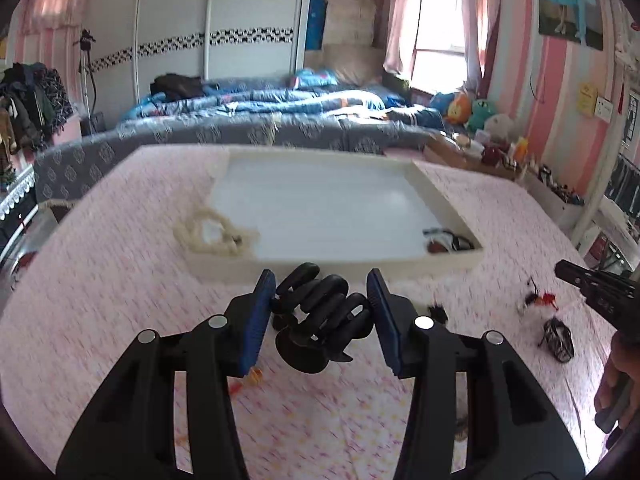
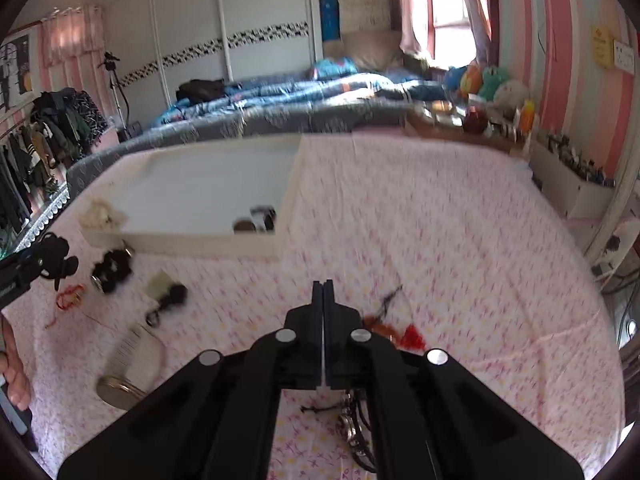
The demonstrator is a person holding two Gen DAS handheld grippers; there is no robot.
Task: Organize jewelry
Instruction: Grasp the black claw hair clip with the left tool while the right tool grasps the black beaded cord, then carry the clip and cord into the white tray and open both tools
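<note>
My left gripper [image 1: 322, 294] is shut on a black claw hair clip [image 1: 320, 320] and holds it above the pink cloth, just in front of the white tray [image 1: 332, 266]. The clip also shows in the right wrist view [image 2: 56, 260] at the far left. The tray [image 2: 180, 242] holds a few small dark pieces [image 1: 446, 240] in its near right corner, and a cream scrunchie [image 1: 212, 232] hangs over its near left rim. My right gripper [image 2: 322, 286] is shut and empty above the cloth, beside a red tasselled piece [image 2: 400, 334].
Loose on the pink cloth [image 2: 440, 240]: a black scrunchie [image 2: 114, 268], a red cord [image 2: 70, 298], a dark keyring charm [image 2: 168, 296], a comb and round mirror [image 2: 128, 368], a beaded bracelet [image 2: 356, 428]. A bed stands beyond the table, shelves to the right.
</note>
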